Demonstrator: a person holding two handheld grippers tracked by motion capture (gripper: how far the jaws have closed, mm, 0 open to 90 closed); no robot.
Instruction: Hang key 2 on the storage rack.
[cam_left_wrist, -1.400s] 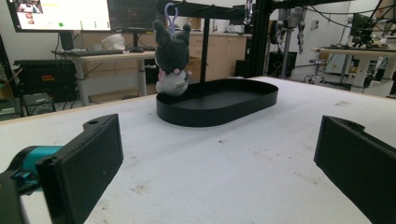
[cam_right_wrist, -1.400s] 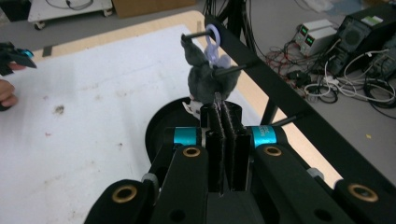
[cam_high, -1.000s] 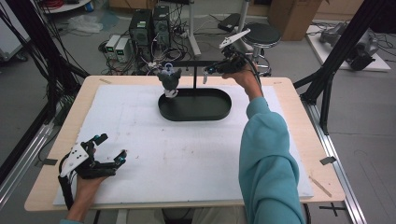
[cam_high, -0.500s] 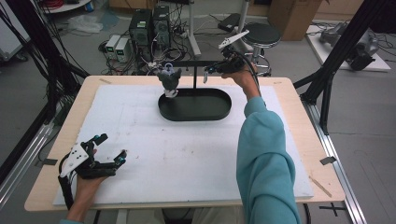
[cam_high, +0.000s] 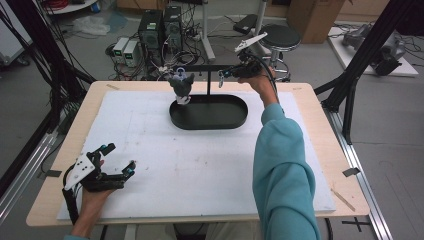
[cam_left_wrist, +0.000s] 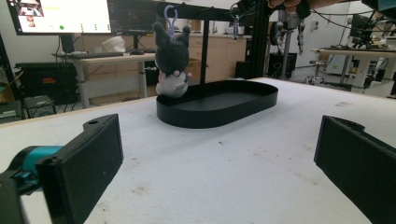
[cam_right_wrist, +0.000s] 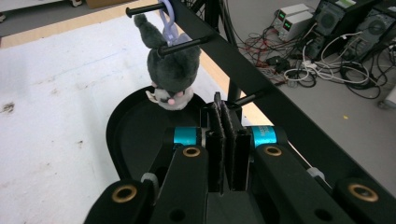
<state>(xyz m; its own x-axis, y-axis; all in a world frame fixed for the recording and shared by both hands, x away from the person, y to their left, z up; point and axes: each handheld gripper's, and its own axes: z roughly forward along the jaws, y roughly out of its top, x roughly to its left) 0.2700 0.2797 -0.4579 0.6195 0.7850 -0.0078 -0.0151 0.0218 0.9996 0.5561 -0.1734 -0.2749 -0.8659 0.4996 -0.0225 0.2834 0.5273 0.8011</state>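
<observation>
At twelve o'clock, high view: right tongs (cam_high: 223, 76) closed by rack (cam_high: 210, 66); plush keychain (cam_high: 181, 85) hung over tray (cam_high: 210, 122). Left tongs (cam_left_wrist: 215, 154): wide, empty. Right-gripper view: pads together, seemingly gripping nothing; next, likely withdrawal.

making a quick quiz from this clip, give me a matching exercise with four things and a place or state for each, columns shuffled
Things:
1. plush toy
2. black tray
3. left gripper
4. right gripper

Places or states:
A. jaws shut, up beside the rack's top bar
B. lies on the white mat under the rack
C. hangs by a clip from a peg on the rack
D. jaws open, near the table's front left corner

Pairs: 1-C, 2-B, 3-D, 4-A
</observation>
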